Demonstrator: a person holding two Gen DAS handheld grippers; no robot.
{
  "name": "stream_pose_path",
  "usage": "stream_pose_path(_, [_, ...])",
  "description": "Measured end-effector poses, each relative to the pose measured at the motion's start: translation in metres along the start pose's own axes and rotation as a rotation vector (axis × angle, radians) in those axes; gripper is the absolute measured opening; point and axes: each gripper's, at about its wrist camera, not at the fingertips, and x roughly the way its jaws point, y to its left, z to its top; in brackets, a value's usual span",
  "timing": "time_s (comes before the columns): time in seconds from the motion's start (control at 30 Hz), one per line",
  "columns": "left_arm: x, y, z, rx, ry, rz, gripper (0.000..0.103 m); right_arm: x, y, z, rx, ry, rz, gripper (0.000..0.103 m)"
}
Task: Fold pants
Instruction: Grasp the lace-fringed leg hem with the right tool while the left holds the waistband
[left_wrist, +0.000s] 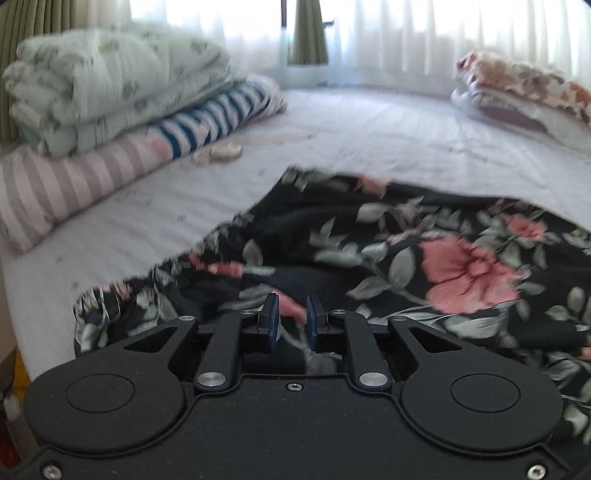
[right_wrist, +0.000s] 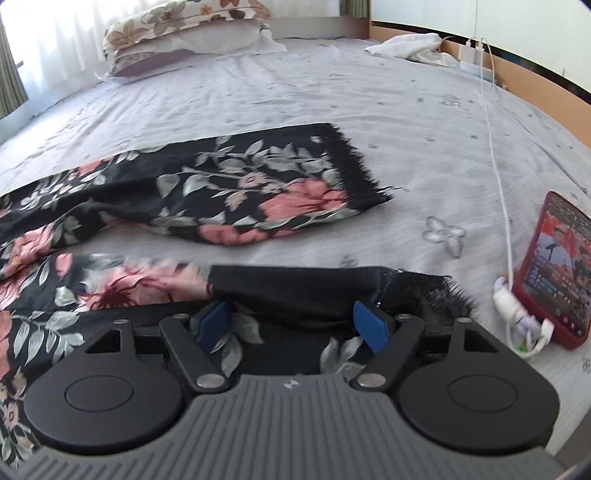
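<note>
Your left gripper (left_wrist: 291, 317) hangs low over the pants (left_wrist: 406, 251), its blue pads (left_wrist: 272, 317) narrowed to a slim gap. Floral cloth shows in that gap, but whether the pads pinch it you cannot tell. Your right gripper (right_wrist: 291, 321) stands wide, nothing clamped; the near leg's dark hem (right_wrist: 295, 288) lies just ahead of its pads (right_wrist: 369, 325), with the frayed fringe (right_wrist: 447, 299) off to the right tip.

The pants (right_wrist: 221, 192) sprawl across the bed (right_wrist: 332, 103), the far leg stretched toward the pillows (right_wrist: 177, 33), its fringed cuff lying flat. A red phone (right_wrist: 557, 273) leans just right of the near hem, screen lit, with a white cable (right_wrist: 496, 147) running from it back to the headboard (right_wrist: 517, 62). White cloth (right_wrist: 410, 46) is bunched by the headboard. Beyond the pants from the left camera, folded quilts (left_wrist: 110, 96) are stacked at the bed's far left edge, and sheer curtains (left_wrist: 424, 40) glow behind the bed.

The pants are thin black fabric printed with pink blooms and grey-green leaves, rumpled into soft ridges. The sheet is pale lilac, faintly flowered and lightly creased. The quilts are puffy: one pale green, one navy-striped, one pink-striped.
</note>
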Motion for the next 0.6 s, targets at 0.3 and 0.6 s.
stream_pose_path(0.3, [0.009, 0.008, 0.022, -0.057, 0.002, 0.019, 0.025, -0.029, 0.004, 0.03, -0.033, 0.034, 0.057, 0.093])
stream_pose_path(0.6, [0.042, -0.022, 0.1, -0.161, -0.012, -0.058, 0.084, -0.007, 0.007, 0.12, 0.083, 0.04, 0.075, 0.103])
